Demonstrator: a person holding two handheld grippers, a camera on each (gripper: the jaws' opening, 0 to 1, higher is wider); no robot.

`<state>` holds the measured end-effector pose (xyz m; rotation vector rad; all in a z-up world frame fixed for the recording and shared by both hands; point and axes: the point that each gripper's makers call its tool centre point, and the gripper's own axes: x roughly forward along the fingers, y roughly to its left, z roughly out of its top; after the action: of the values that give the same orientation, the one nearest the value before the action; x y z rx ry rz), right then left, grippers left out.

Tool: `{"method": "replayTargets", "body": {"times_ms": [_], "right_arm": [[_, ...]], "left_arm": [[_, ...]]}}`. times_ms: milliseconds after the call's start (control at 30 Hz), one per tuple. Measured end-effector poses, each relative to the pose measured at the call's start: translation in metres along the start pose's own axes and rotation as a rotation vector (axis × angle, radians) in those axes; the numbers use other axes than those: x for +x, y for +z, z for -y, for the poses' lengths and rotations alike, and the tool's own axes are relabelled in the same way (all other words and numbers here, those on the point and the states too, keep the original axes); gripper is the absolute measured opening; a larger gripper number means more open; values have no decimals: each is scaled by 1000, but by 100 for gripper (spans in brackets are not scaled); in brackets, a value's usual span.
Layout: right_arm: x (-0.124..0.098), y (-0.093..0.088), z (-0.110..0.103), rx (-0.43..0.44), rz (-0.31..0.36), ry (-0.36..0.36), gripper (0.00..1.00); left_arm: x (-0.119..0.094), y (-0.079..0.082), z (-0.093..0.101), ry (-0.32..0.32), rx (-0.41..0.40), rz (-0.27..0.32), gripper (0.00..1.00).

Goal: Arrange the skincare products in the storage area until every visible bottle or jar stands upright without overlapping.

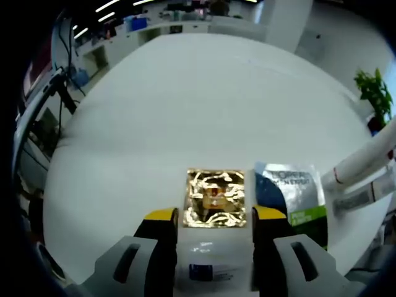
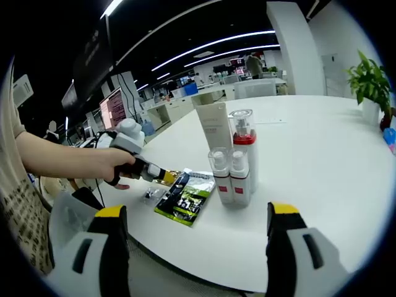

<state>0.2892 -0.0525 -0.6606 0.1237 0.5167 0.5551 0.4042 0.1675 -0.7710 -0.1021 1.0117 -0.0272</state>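
My left gripper (image 1: 215, 214) hangs low over the white table (image 1: 185, 111) with its yellow-tipped jaws apart. A white sachet with a blue label (image 1: 209, 263) lies between them; I cannot tell if they touch it. Just ahead lies a gold foil packet (image 1: 215, 198), and to its right a blue, white and green sachet (image 1: 292, 193). In the right gripper view a hand holds the left gripper (image 2: 162, 175) beside that sachet (image 2: 185, 197). A tall white tube (image 2: 213, 127), a red-banded pump bottle (image 2: 242, 139) and two small clear-capped bottles (image 2: 230, 176) stand upright together. My right gripper (image 2: 198, 213) is open and holds nothing.
White bottles (image 1: 362, 166) slant in at the right edge of the left gripper view. A potted plant (image 2: 370, 80) stands at the table's far right. A person's arm (image 2: 62, 158) reaches in from the left. Desks and monitors stand beyond the table.
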Motion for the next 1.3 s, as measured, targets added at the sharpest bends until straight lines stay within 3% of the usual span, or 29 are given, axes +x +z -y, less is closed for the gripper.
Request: {"method": "replayTargets", "body": {"times_ms": [300,733,900,1300], "right_arm": [[0,0,1,-6,4,5,93],[-1,2,-3,-22,20,21,94],[-3,5,-2,-7,41,20,95],[-4,7,-6,-24,50,23,97]], "left_arm": [[-12,9,0,-27,21,33,53],[-49,13,2,-119,112,101,76],[-68,20,7,-173,236,211,85],[-105,4,12,-319,315,334,94]]}}
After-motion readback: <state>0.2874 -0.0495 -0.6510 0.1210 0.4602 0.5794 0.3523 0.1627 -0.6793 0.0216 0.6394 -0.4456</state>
